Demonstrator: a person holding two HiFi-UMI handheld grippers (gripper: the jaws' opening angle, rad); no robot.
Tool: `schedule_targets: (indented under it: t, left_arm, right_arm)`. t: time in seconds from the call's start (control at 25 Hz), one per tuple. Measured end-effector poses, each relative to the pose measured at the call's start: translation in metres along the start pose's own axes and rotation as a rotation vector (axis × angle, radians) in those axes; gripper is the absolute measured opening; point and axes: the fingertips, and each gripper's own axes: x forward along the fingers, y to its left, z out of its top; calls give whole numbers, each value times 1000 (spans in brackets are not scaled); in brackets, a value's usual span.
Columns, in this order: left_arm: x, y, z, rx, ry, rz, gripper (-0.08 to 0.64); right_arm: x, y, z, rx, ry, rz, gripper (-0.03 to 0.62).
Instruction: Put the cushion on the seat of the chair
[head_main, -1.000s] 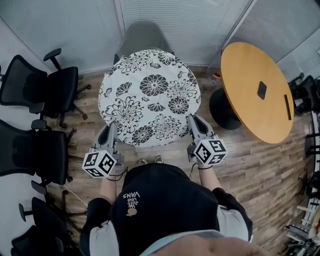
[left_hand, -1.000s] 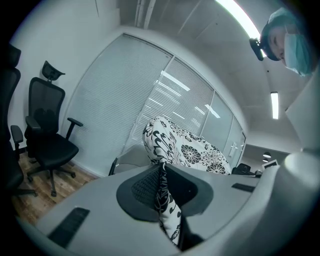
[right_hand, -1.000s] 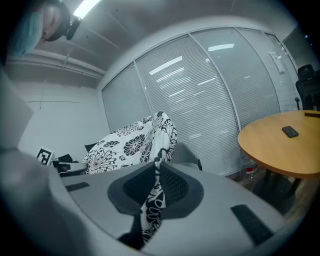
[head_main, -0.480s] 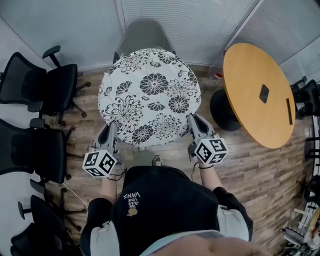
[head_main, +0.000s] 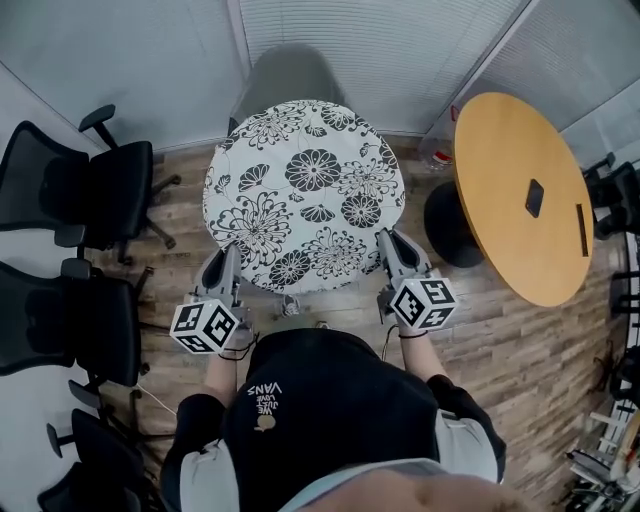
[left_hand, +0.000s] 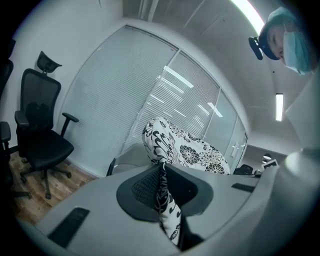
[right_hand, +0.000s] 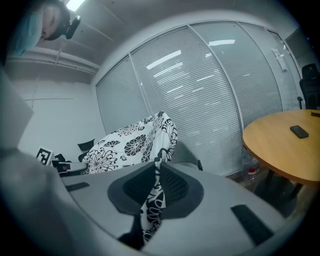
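The person carries the round black-and-white floral cushion (head_main: 305, 190) by its near rim, one claw at each side. This two-point hold probably keeps the wide, floppy disc spread out and level enough to lower squarely.

The left gripper (head_main: 228, 254) is clamped on the near-left edge. In its own view the jaws pinch a fold of the patterned fabric, and the rest of the cushion billows away beyond them. The right gripper (head_main: 386, 242) is closed the same way on the near-right edge, with a strip of the print squeezed between its ribbed pads.

The cushion therefore lies just beyond both claws, stretching away from them toward the far side. It hangs in front of the grey chair (head_main: 285, 75), whose back shows past the cushion's far edge. The seat itself is hidden under the fabric, so I cannot tell whether the cushion touches it yet; I judge the placing unfinished. A round wooden table (head_main: 520, 190) stands to the right and black office chairs (head_main: 100, 185) to the left, both well apart from the cushion.
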Motion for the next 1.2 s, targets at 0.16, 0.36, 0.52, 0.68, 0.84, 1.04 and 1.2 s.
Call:
schedule_targets:
  t: [0.16,0.36,0.52,0.68,0.84,1.04,1.2]
  left_arm:
    - [4,7,2,6,21,-29,41]
    - [0,-1,3,2,26,-8,41]
    - [-7,-10,6,0,30,36,41]
    - [-10,-16,10,-5,40,79,41]
    - [-11,-18,10,-7,49,68,41]
    - [-9,-15,9,-15,54,51,40]
    - [-8,-12,8,-16,59,42,40]
  right_arm:
    - [-2,6,-5,15,-8,-32,38]
    - [-1,3,2,13,7,-14,38]
    - [2,-2,7,25,32,24,38]
    - [5,-5,11,35,68,56,38]
    - [3,-2,13,33,71,53,38]
    - [1,1,12,25,70,36,38]
    - [0,2,13,17,68,29,38]
